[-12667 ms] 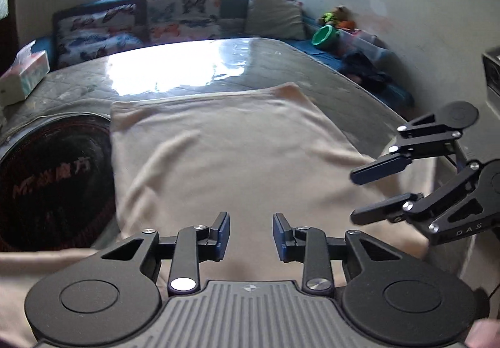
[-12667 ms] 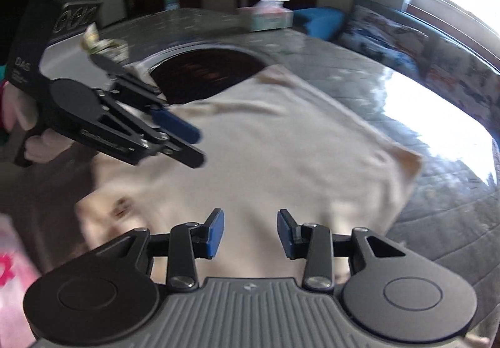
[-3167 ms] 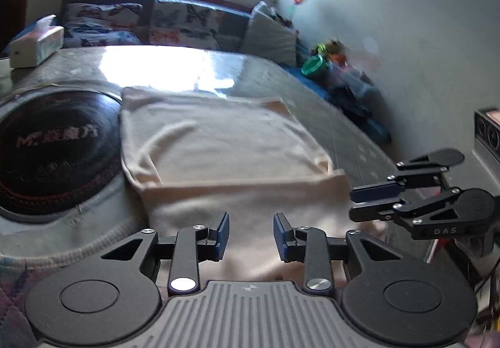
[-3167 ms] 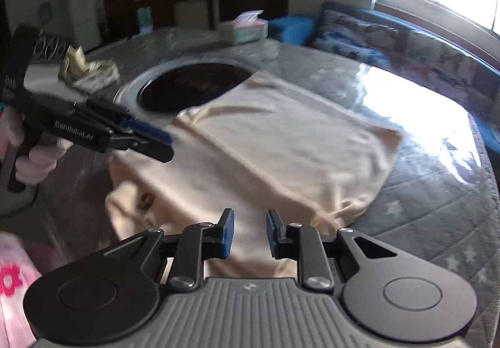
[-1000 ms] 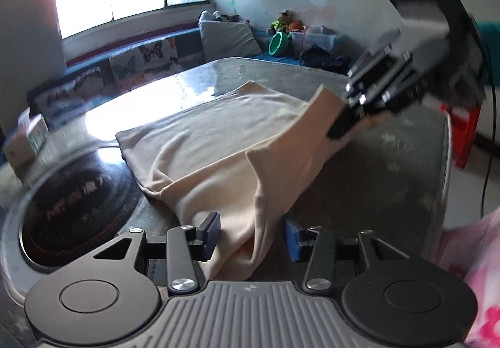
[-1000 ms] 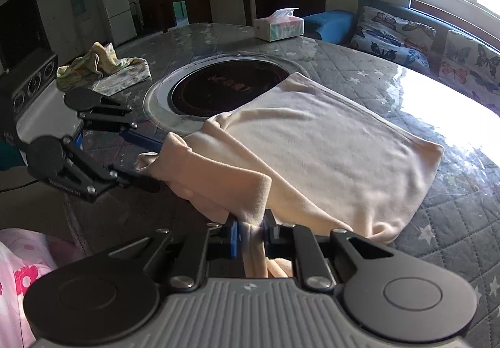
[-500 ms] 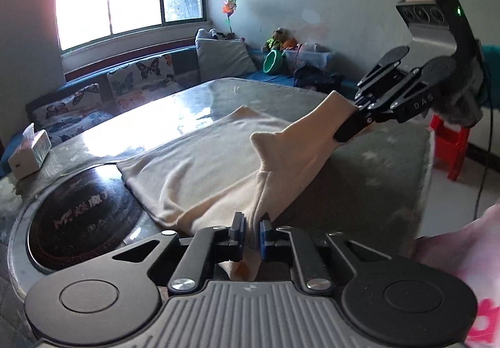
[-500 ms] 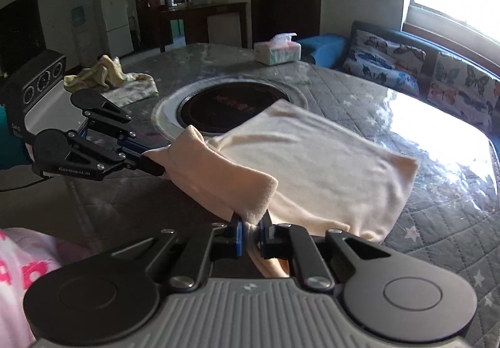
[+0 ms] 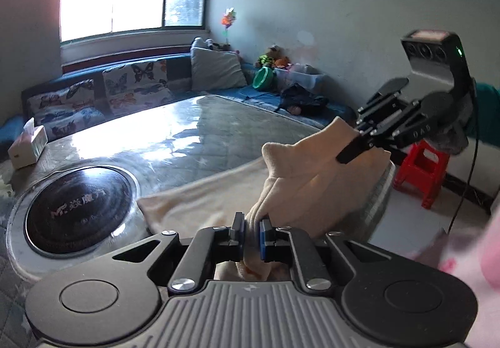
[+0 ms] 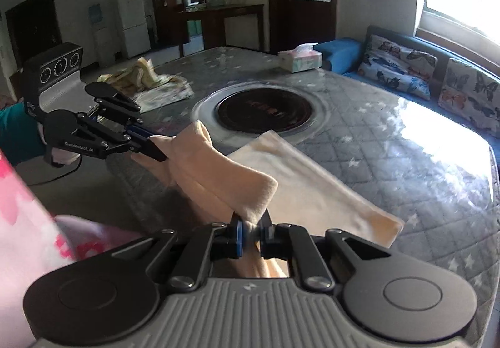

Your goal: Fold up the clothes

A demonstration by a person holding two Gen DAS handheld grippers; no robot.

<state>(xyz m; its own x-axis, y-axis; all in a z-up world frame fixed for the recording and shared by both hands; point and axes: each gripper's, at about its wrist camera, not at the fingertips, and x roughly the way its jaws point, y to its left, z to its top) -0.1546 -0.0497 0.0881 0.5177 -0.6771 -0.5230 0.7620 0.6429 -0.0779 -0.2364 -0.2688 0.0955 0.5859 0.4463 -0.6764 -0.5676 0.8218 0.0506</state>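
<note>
A beige garment (image 9: 200, 201) lies partly on the grey quilted table (image 9: 193, 132), its near edge lifted off the surface. My left gripper (image 9: 250, 231) is shut on one corner of that edge. My right gripper (image 10: 251, 234) is shut on the other corner (image 10: 250, 191). The raised fold stretches between the two grippers, above the table's near edge. The right gripper shows in the left wrist view (image 9: 350, 154), and the left gripper shows in the right wrist view (image 10: 156, 154). The far part of the garment (image 10: 312, 188) still lies flat on the table.
A round black hotplate (image 9: 78, 210) is set in the table left of the garment. A tissue box (image 9: 26, 145) stands at the far left; a crumpled cloth (image 10: 147, 79) lies at the far end. A red stool (image 9: 422, 166) stands on the floor. Sofa cushions line the window wall.
Both grippers have lifted the held edge higher and pulled it back toward the table's near side. More of the garment has come off the table; less lies flat.
</note>
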